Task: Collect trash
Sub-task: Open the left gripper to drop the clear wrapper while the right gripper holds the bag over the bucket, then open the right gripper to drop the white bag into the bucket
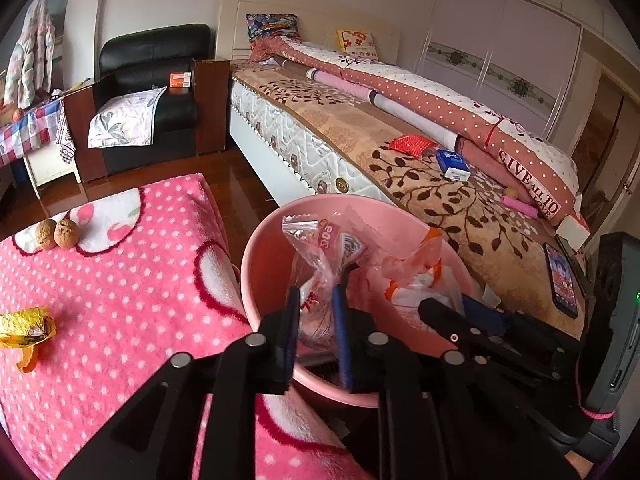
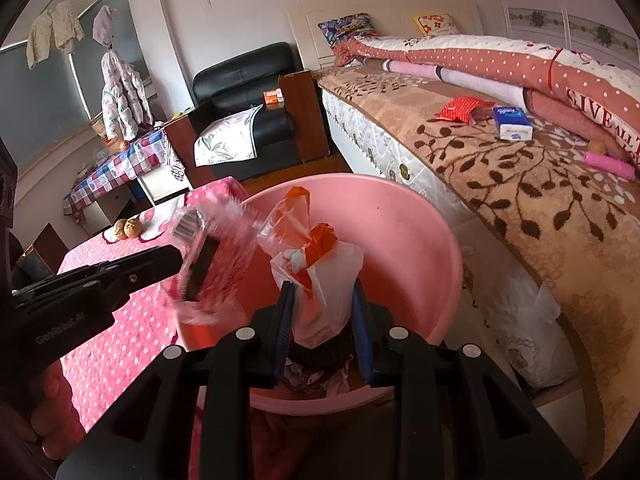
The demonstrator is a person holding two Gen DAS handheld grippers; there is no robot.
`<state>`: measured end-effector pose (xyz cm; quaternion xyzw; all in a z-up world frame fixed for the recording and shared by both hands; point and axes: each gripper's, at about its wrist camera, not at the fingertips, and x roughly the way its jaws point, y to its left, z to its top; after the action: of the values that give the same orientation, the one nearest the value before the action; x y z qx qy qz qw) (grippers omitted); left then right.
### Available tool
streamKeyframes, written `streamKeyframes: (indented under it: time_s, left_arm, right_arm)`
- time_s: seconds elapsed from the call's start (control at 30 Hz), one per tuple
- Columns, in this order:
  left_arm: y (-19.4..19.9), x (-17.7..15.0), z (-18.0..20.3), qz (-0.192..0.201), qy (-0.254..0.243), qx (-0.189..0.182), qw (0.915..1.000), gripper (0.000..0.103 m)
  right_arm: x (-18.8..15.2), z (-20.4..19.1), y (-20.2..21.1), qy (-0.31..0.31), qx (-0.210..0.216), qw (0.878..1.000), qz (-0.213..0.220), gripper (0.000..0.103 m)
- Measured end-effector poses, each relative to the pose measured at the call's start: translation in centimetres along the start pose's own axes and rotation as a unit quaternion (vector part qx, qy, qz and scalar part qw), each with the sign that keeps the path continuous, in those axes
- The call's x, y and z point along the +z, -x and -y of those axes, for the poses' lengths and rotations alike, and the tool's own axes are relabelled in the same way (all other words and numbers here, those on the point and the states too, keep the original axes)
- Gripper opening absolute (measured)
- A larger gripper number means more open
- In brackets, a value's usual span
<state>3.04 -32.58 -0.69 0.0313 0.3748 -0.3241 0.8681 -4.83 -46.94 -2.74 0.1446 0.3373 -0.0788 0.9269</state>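
A pink bin (image 1: pixel 264 248) (image 2: pixel 420 240) stands between the pink dotted table and the bed. My left gripper (image 1: pixel 316 304) is shut on a clear printed plastic wrapper (image 1: pixel 316 256) and holds it over the bin; it also shows in the right wrist view (image 2: pixel 216 240). My right gripper (image 2: pixel 322 298) is shut on an orange and white plastic bag (image 2: pixel 316 272) over the bin, and the bag also shows in the left wrist view (image 1: pixel 416 276). A yellow foil wrapper (image 1: pixel 24 328) lies on the table's left side.
Two walnuts (image 1: pixel 56 234) lie on the pink dotted table cover (image 1: pixel 120 300). On the bed (image 1: pixel 440 200) lie a red packet (image 1: pixel 412 145), a blue tissue pack (image 1: pixel 453 165), a pink tube (image 1: pixel 520 205) and a phone (image 1: pixel 562 280). A black armchair (image 1: pixel 152 92) stands behind.
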Motion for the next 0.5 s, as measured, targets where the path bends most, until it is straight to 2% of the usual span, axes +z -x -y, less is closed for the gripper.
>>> streamKeyframes:
  time_s: [0.1,0.5]
  left_arm:
    - [0.2,0.0,0.1,0.004,-0.004,0.001,1.0,0.029]
    - [1.0,-0.1,-0.3,0.012,0.002,0.003,0.9999,0.034]
  right_arm:
    - [0.0,0.1,-0.4,-0.008,-0.002,1.0,-0.007,0.031]
    - [-0.2,-0.1,-0.4,-0.017,-0.004,1.0,-0.015,0.035]
